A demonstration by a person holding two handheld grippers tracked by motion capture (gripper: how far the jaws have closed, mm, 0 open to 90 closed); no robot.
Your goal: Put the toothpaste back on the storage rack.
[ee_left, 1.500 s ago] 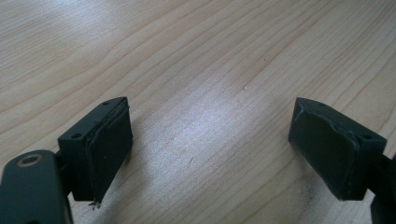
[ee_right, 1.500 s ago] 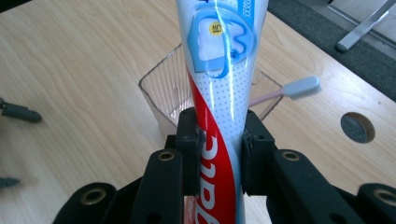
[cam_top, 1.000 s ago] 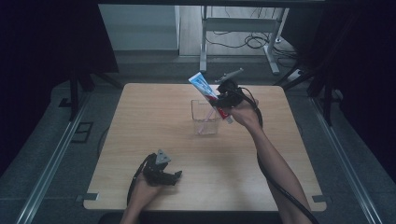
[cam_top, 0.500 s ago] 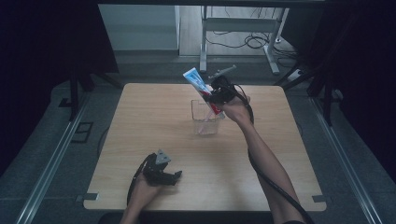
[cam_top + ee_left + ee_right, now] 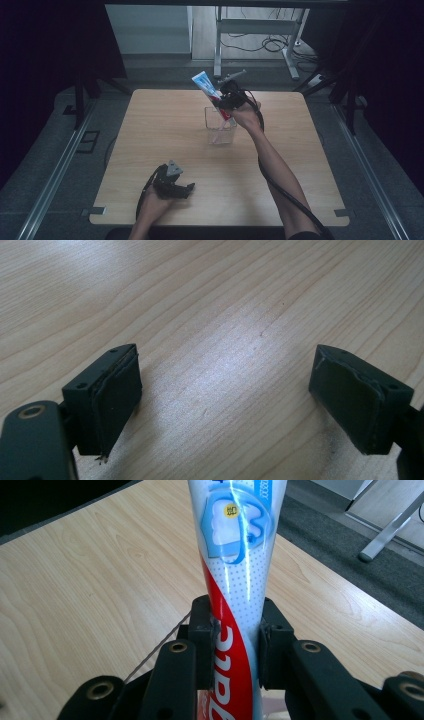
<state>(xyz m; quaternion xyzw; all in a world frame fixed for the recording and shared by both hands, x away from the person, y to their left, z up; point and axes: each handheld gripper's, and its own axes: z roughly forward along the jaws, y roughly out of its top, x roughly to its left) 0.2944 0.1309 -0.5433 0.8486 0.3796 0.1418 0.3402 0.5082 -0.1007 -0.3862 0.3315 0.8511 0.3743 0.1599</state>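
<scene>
- Holding a toothpaste tube clamped between its jaws, the right gripper hangs over the clear cup at the far middle of the table.
- The tube leans up and away to the left in the high view, its lower end at the cup's rim; whether it is inside yet I cannot tell.
- Judged from this, the pick-up is done; lowering the tube into the cup and letting go are left.
- The left gripper rests at the near edge, jaws wide with nothing between them, bare wood under them.
- The table is pale wood grain, lit from above; around it lie grey floor, metal rails, dark curtains, and a white desk frame with cables behind.
</scene>
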